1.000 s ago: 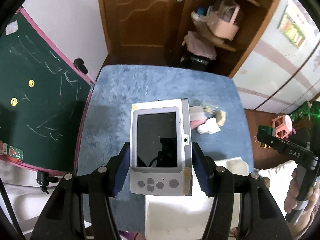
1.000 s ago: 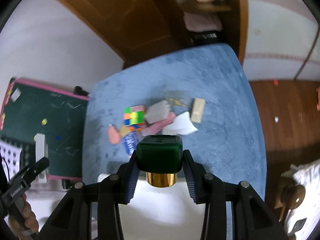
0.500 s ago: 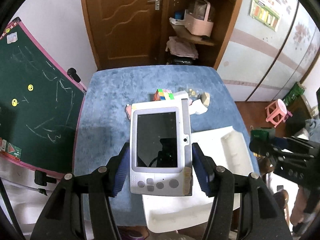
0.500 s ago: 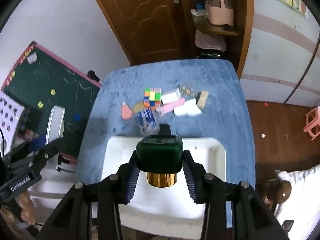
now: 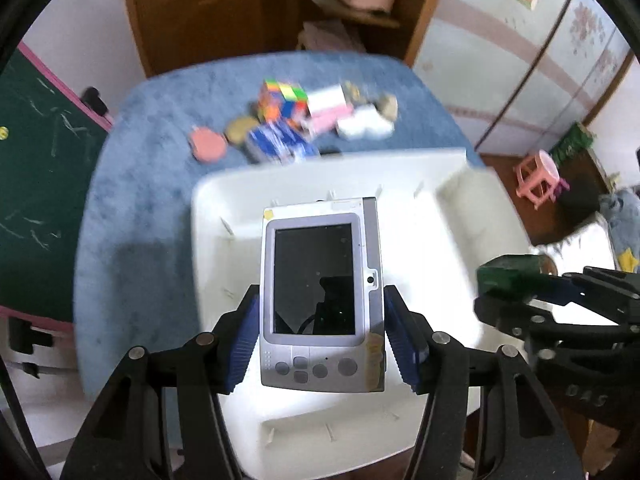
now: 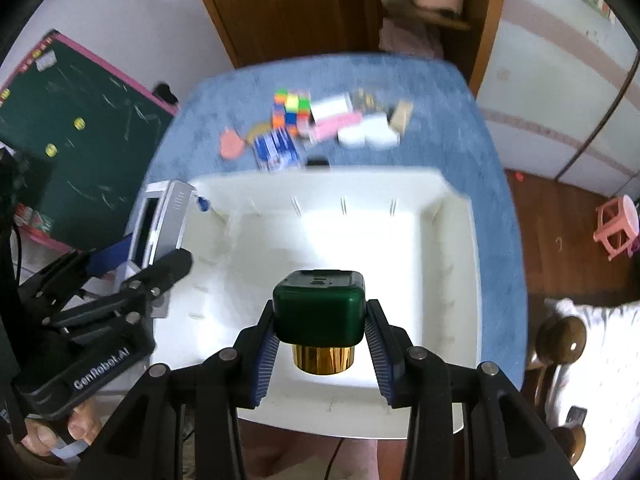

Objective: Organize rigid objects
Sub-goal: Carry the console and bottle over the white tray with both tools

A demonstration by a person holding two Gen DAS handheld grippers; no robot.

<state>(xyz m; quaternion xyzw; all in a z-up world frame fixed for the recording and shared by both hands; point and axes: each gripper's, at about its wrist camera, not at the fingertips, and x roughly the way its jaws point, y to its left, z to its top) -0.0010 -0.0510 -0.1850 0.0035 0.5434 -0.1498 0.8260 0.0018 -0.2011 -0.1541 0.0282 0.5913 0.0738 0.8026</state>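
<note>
A blue carpeted table (image 6: 472,128) fills most of both views, and on its near half sits a large white plastic tray (image 6: 448,208) with shallow ribbed walls and no contents visible inside. Past the tray's far rim lies a loose cluster of small items: a multicoloured puzzle cube (image 6: 292,110), a blue-and-white printed box (image 6: 276,148), a round pink disc (image 6: 232,145), a pink bar, white blocks and a tan block, all blurred.

The left gripper (image 5: 322,340) hangs over the tray's left part with its blue pads clamped on the two long sides of a silver handheld device with a dark screen (image 5: 320,292), held flat, screen up. The right gripper (image 6: 320,336) hovers over the tray's middle, its jaws closed partway on a dark green squarish cap topping a short gold cylinder (image 6: 320,312); the pads press the cap only, and the gold part hangs free below.

Both objects are airborne above the tray, so release seems the next step. The risks, as I judge them: the device is gripped near its lower end, so it may tip forward on opening and land on an edge; the capped piece could roll or bounce if dropped from height; and the two grippers are near enough over one tray to knock together.
</note>
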